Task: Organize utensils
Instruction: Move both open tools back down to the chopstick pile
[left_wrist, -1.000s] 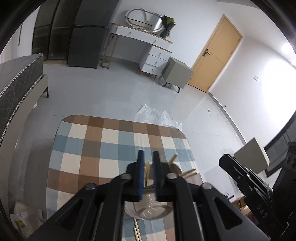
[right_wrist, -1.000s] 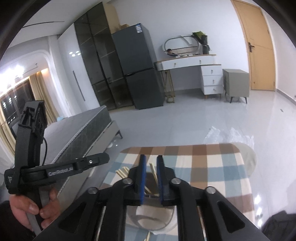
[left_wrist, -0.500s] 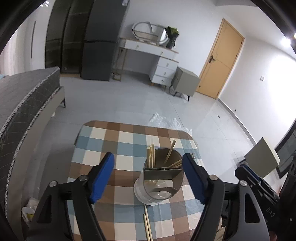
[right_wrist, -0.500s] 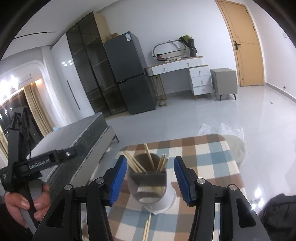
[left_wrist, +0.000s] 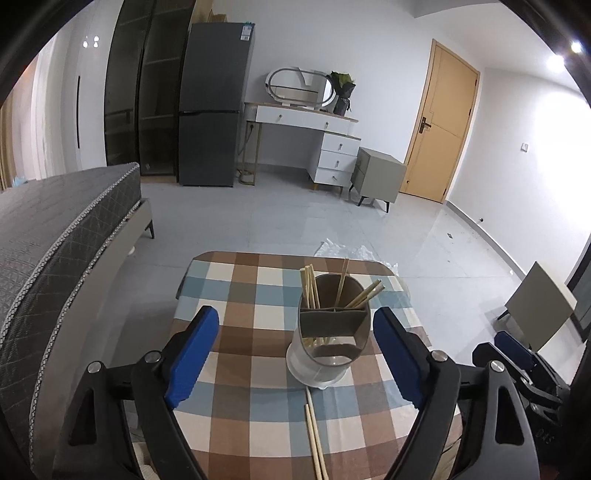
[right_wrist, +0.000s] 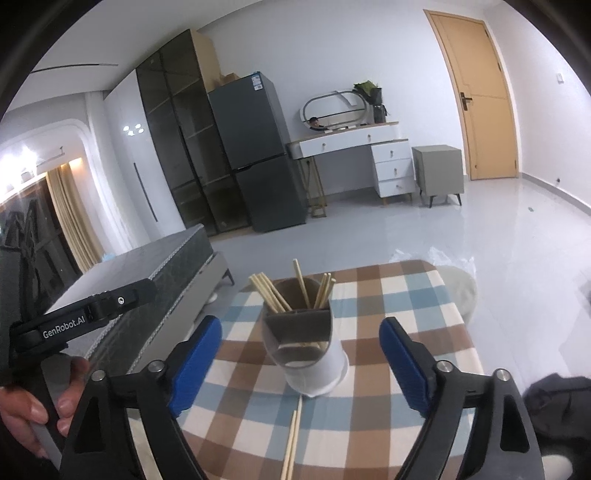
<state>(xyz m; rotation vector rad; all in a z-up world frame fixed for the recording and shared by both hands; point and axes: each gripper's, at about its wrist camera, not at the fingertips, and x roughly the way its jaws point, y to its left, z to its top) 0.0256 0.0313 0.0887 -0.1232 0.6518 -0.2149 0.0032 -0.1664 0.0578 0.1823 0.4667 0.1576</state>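
A grey and white utensil holder (left_wrist: 328, 332) stands on the checked table (left_wrist: 240, 295), with several wooden chopsticks (left_wrist: 309, 286) upright in its back compartments. It also shows in the right wrist view (right_wrist: 303, 339). A loose pair of chopsticks (left_wrist: 316, 435) lies flat on the cloth in front of the holder, also seen in the right wrist view (right_wrist: 291, 443). My left gripper (left_wrist: 295, 354) is open and empty, above the table with the holder between its fingers in view. My right gripper (right_wrist: 301, 363) is open and empty, likewise facing the holder.
A grey bed (left_wrist: 55, 229) lies to the left of the table. The other gripper's body (right_wrist: 81, 314) and a hand show at the left of the right wrist view. A fridge (left_wrist: 214, 103), a dresser (left_wrist: 314, 140) and a door (left_wrist: 439, 122) stand far back.
Both grippers went from shut to wide open and drew back and up from the holder. The chopsticks they held now stand in the holder.
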